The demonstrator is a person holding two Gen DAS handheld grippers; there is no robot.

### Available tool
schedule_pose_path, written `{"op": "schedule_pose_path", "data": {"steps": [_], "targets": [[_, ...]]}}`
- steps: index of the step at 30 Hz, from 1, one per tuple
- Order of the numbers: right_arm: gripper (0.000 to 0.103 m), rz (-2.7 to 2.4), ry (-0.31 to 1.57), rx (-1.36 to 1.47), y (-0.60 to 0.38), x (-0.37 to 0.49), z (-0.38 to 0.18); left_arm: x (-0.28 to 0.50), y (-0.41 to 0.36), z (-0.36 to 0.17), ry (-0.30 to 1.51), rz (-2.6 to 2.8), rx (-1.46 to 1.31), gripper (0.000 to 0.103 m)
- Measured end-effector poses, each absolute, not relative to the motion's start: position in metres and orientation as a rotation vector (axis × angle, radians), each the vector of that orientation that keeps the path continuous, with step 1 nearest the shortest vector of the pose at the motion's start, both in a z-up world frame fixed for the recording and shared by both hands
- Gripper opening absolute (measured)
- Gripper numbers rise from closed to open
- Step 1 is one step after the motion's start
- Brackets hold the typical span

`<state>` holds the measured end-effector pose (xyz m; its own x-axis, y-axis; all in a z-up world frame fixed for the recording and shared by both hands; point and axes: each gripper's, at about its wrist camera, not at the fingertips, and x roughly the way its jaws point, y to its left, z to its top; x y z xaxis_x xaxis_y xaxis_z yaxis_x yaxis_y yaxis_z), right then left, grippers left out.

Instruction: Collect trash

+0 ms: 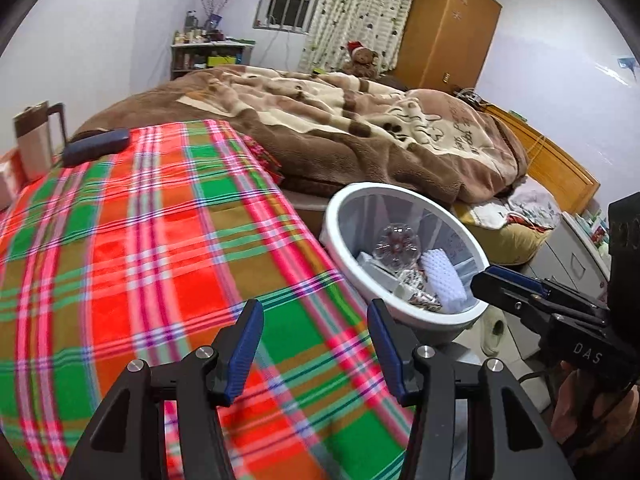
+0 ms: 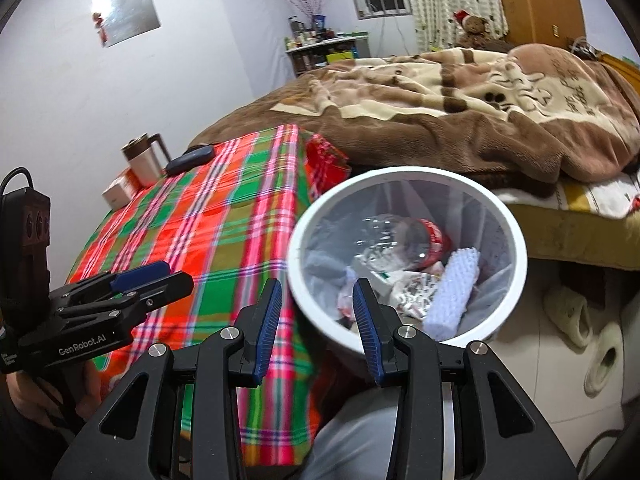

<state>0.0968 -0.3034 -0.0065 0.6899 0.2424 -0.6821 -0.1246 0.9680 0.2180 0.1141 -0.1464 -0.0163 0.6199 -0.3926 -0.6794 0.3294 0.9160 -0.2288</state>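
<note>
A white round bin point(image 2: 516, 240) with a clear liner stands on the floor between the table and the bed. Inside it lie a clear plastic bottle with a red label point(image 2: 424, 240), a white foam block point(image 2: 456, 292) and crumpled wrappers point(image 2: 412, 292). My right gripper point(image 2: 316, 286) hovers over the bin's near rim, open, with nothing between its blue pads. My left gripper point(image 1: 314, 312) is open and empty above the plaid tablecloth point(image 1: 160, 240). The left wrist view shows the bin point(image 1: 332, 216), the bottle point(image 1: 394, 246), the foam block point(image 1: 442, 276) and the right gripper point(image 1: 480, 280) at the bin's right edge.
On the table's far end stand a lidded mug point(image 1: 36, 140), a dark blue case point(image 1: 96, 146) and a small box point(image 2: 120, 194). A bed with a brown blanket point(image 1: 320, 120) lies behind the bin. Slippers point(image 2: 600, 352) lie on the floor. A person's grey-trousered leg point(image 2: 352, 440) is below.
</note>
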Motion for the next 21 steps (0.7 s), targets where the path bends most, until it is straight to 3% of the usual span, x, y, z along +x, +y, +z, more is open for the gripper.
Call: {"op": "schedule_pose_path", "data": {"steps": [21], "targets": [[0.039, 0.325, 0.767, 0.066, -0.256, 0.059, 0.004, 0.048, -0.086, -0.007, 0.741, -0.253, -0.104, 0.054]]}}
